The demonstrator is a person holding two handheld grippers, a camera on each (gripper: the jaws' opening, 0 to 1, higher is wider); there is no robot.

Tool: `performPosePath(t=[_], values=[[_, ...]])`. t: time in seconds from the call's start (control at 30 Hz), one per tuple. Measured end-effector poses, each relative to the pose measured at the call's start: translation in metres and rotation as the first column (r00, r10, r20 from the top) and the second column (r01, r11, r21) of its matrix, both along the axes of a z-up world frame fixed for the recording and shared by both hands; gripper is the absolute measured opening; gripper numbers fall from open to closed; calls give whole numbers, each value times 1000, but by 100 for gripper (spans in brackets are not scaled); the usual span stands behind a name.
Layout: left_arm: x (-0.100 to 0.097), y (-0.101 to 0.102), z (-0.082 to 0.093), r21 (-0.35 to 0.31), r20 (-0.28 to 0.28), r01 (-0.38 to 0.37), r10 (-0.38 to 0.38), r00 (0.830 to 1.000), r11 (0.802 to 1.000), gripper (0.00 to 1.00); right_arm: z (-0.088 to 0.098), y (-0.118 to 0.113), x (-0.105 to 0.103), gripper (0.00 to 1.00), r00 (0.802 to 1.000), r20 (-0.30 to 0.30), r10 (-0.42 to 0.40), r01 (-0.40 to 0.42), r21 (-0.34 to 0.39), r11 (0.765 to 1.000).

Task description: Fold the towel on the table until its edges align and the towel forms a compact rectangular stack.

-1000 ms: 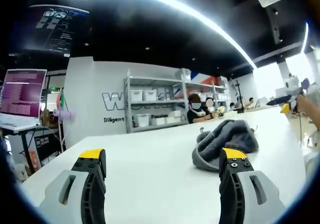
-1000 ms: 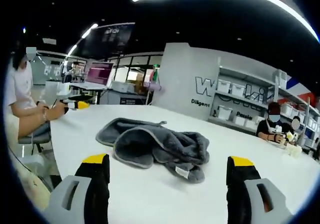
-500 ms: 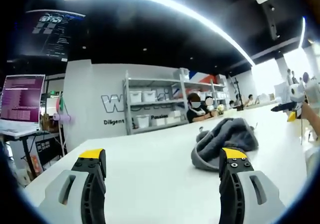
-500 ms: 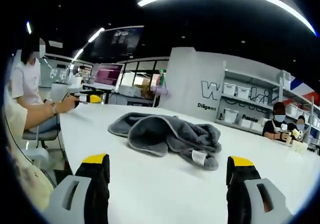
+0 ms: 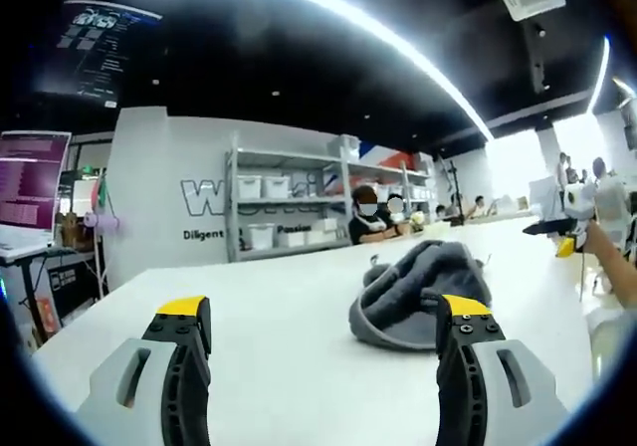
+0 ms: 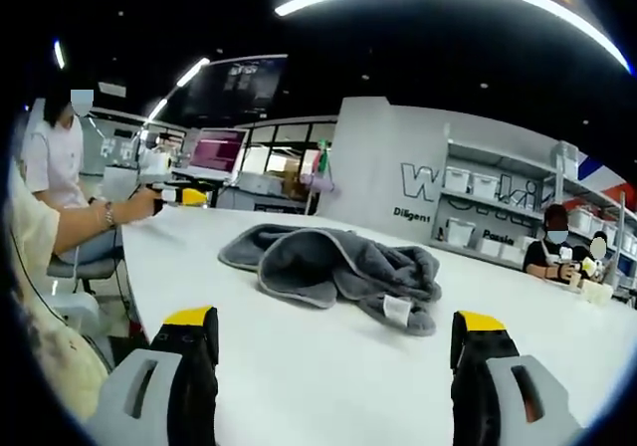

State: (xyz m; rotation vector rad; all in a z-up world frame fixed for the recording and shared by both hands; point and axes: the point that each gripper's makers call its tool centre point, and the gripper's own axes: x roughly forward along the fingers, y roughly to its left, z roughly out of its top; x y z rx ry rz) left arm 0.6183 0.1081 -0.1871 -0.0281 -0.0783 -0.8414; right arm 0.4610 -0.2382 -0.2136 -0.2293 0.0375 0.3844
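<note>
Lying crumpled on the white table (image 6: pixel 299 366), the grey towel (image 6: pixel 338 272) sits unfolded ahead of you, a small white label (image 6: pixel 396 310) showing on its near edge. Your right gripper (image 6: pixel 333 341) hangs above the table with its jaws spread wide, holding nothing. Your left gripper (image 5: pixel 323 332) is spread the same way, the towel (image 5: pixel 418 297) bunched just beyond its right jaw

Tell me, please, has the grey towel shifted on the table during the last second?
No: the grey towel keeps its crumpled shape on the white table; only the cameras moved.
</note>
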Motion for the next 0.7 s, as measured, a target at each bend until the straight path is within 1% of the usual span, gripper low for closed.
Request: performPosePath(t=[0.03, 0.07, 0.13, 0.2, 0.23, 0.27, 0.3, 0.33, 0.37, 0.4, 0.47, 0.6, 0.7], values=[[-5, -8, -2, -16, -35, 39, -40, 999, 999, 92, 0, 1, 0, 99, 1000, -1, 0, 0, -2, 1000], [-9, -16, -4, -28, -56, 70, -71, 996, 997, 91, -1, 1, 0, 99, 1000, -3, 0, 0, -6, 1000], [-17, -34, -12, 1, -110, 111, -110, 988, 994, 90, -1, 3, 0, 99, 1000, -7, 3, -3, -11, 1000], [-25, -51, -19, 27, -165, 153, -146, 975, 988, 89, -2, 4, 0, 99, 1000, -12, 5, -6, -16, 1000], [-26, -57, -23, 46, -189, 157, -146, 971, 986, 88, -2, 5, -1, 99, 1000, -15, 8, -9, -20, 1000], [-27, -65, -30, 84, -231, 171, -148, 962, 982, 87, -2, 6, -1, 99, 1000, -17, 9, -10, -22, 1000], [-27, -67, -32, 94, -241, 177, -150, 959, 980, 86, -2, 6, -1, 99, 1000, -17, 10, -10, -22, 1000], [-28, -75, -37, 119, -260, 187, -151, 954, 975, 85, -1, 6, -1, 99, 1000, -16, 11, -11, -15, 1000], [-28, -79, -40, 134, -267, 194, -153, 952, 972, 85, -1, 6, -1, 99, 1000, -15, 11, -11, -12, 1000], [-26, -85, -43, 146, -269, 193, -149, 952, 970, 85, -1, 7, -2, 99, 1000, -15, 12, -13, -7, 1000], [-21, -93, -49, 160, -292, 200, -147, 945, 967, 85, -2, 8, -2, 99, 1000, -17, 15, -15, -3, 1000], [-11, -100, -49, 139, -314, 191, -139, 939, 972, 78, -4, 9, -4, 99, 1000, -23, 18, -18, -17, 1000], [6, -97, -48, 96, -343, 140, -99, 934, 985, 72, -2, 8, -6, 99, 1000, -18, 23, -23, -7, 1000]])
